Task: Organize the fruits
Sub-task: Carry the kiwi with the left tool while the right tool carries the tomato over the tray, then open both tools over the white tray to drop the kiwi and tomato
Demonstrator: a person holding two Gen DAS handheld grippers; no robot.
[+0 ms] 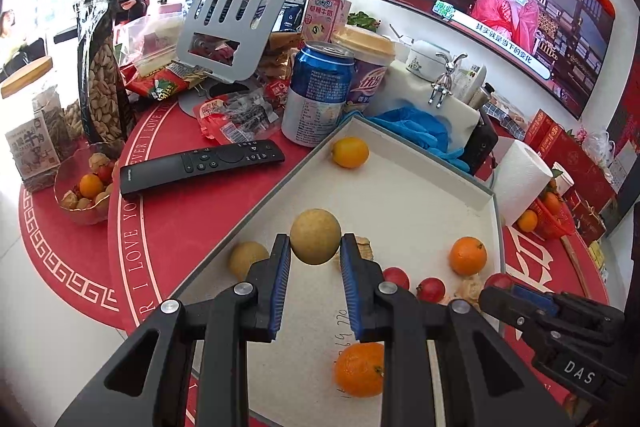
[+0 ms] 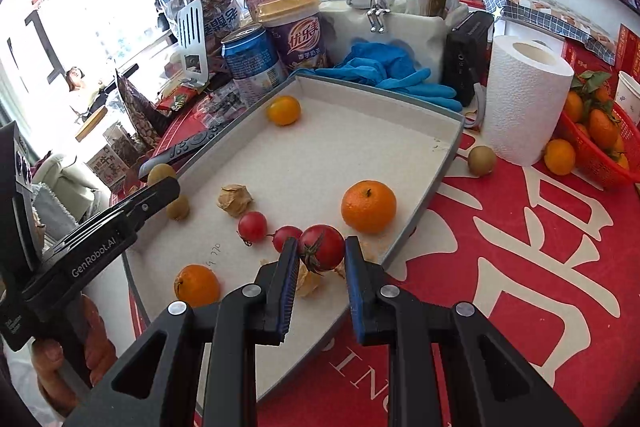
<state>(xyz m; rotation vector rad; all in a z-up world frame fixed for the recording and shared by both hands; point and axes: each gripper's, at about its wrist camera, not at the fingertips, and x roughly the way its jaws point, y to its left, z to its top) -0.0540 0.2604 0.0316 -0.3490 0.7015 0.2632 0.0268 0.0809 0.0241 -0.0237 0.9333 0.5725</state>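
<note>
My left gripper (image 1: 315,247) is shut on a tan round longan (image 1: 315,233), held above the white tray (image 1: 256,203). My right gripper (image 2: 322,247) is shut on a red cherry tomato (image 2: 320,241) over the tray's near right rim (image 2: 452,155). In the tray lie two tangerines (image 2: 368,206) (image 2: 197,285), a small yellow-orange fruit (image 2: 283,110), two cherry tomatoes (image 2: 252,226) (image 2: 286,235), a longan (image 2: 178,207) and a papery husked fruit (image 2: 235,200). Another longan (image 2: 481,159) sits on the red tablecloth outside the tray.
A remote (image 1: 202,163), blue can (image 1: 318,95) and purple cup (image 1: 368,67) crowd the tray's far left. Blue gloves (image 2: 400,75), a paper roll (image 2: 524,99) and a red basket of tangerines (image 2: 600,143) stand at the right. A small bowl of fruit (image 1: 86,193) sits far left.
</note>
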